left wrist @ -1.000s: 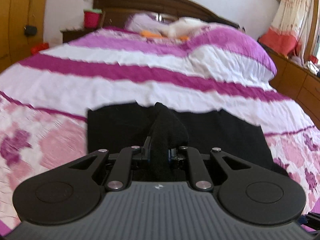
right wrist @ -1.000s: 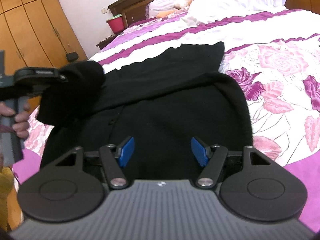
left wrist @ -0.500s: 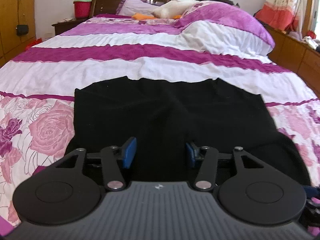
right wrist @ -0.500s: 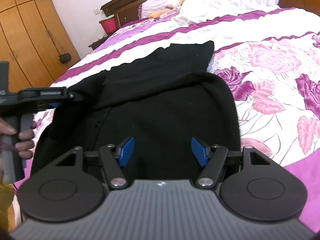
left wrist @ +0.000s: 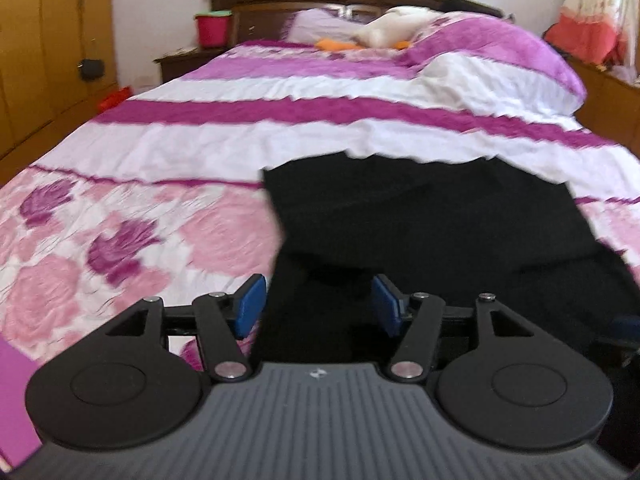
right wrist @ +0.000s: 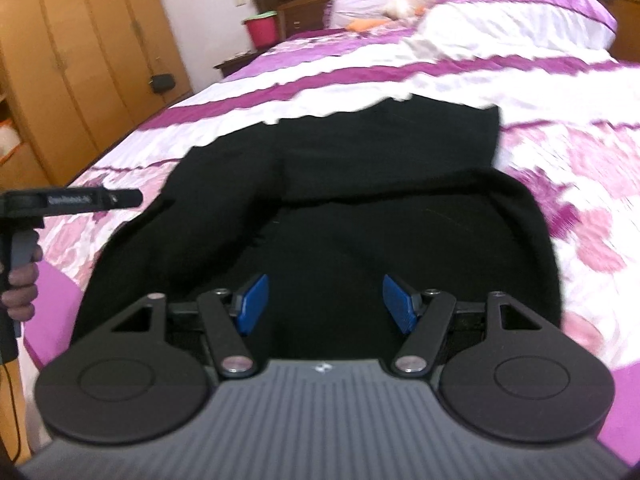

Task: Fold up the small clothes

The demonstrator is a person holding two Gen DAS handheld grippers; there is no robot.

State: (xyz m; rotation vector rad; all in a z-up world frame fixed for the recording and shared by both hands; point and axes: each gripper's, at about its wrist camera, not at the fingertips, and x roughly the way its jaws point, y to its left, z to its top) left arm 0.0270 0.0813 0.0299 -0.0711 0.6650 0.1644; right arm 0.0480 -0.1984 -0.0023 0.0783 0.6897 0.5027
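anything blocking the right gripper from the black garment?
Nothing visible. The right gripper is open directly over the black garment on the bedspread; the left gripper, jaws opening, sits off to the side.

Black garment's point(right wrist: 360, 216) near hem behind the right gripper's point(right wrist: 322, 304) body; blurred bedspread point(left wrist: 160, 152).

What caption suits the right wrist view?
Open right claw above a black garment on a floral bed.
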